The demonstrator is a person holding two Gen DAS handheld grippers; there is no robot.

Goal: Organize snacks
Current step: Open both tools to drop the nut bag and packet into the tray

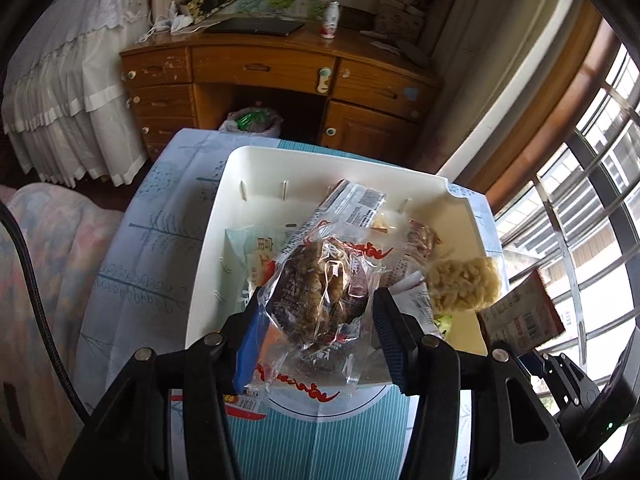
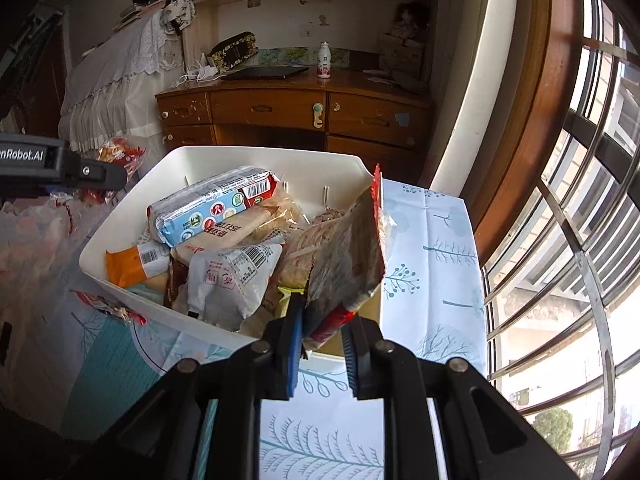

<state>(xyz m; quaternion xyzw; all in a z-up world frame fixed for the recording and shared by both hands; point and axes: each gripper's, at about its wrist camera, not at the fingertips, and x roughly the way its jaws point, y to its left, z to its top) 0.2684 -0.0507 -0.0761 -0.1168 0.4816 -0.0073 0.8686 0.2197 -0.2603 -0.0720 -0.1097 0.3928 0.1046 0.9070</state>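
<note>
A white plastic bin (image 1: 320, 164) sits on a blue-and-white patterned tablecloth and holds several snack packets; it also shows in the right wrist view (image 2: 256, 160). My left gripper (image 1: 316, 312) is shut on a clear packet of brown cakes with red lettering (image 1: 320, 292), held over the bin's near edge. My right gripper (image 2: 320, 340) is shut on the lower corner of a flat snack bag with a red edge (image 2: 348, 252), upright over the bin's near right corner. That bag also shows at the right in the left wrist view (image 1: 520, 316).
A wooden desk (image 1: 280, 64) with a white bottle (image 1: 330, 20) stands behind the table. A window with metal bars (image 2: 580, 200) is at the right. A bed with a floral cover (image 1: 48, 264) is at the left. A loose red packet (image 2: 108, 304) lies on the tablecloth by the bin.
</note>
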